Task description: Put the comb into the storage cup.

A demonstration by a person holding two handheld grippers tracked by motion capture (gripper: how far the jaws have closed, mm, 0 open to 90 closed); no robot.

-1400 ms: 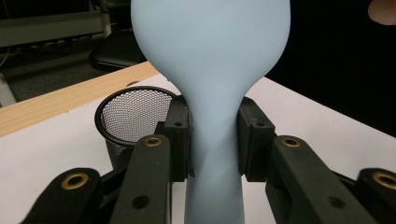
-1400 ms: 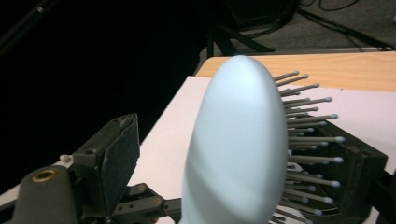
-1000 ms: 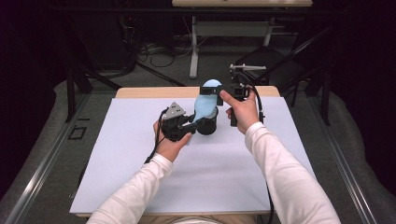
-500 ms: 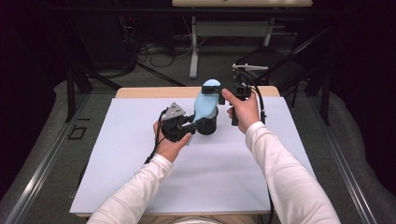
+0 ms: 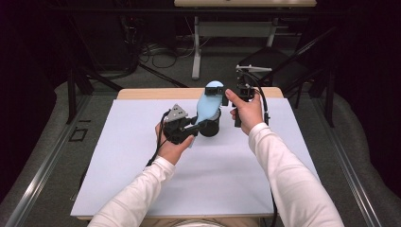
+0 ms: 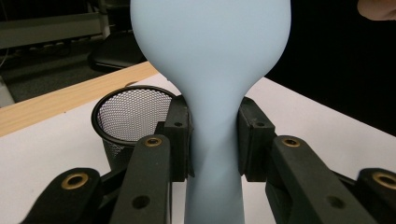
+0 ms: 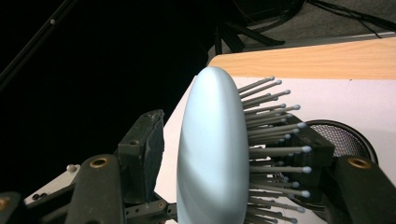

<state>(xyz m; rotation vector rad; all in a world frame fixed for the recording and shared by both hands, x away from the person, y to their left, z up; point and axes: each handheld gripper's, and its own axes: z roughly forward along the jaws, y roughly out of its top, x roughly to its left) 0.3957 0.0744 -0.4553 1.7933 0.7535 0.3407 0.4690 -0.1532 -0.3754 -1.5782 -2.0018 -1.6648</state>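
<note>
A pale blue hairbrush (image 5: pixel 208 101) stands upright over a black mesh cup (image 5: pixel 210 126) at the back middle of the table. My left gripper (image 5: pixel 203 124) is shut on its handle (image 6: pixel 210 186); both pads press the narrow neck. The brush back (image 6: pixel 210 56) rises ahead, with the cup (image 6: pixel 130 112) behind on the left. My right gripper (image 5: pixel 222 97) reaches in from the right at the brush head (image 7: pixel 212 149). Its jaws have just been closing with the head between them. A gap still shows between one pad (image 7: pixel 147 144) and the smooth back; the other jaw sits among the bristles (image 7: pixel 275 140).
A white sheet (image 5: pixel 142 179) covers the table, with a wooden strip (image 5: pixel 156 93) bare along its far edge. Beyond it lie a dark floor, cables and a desk's legs (image 5: pixel 196 52). A metal rail (image 5: pixel 42 175) runs along the left side.
The right gripper's jaws have narrowed around the brush head. Both hands and the brush have stayed where they were.
</note>
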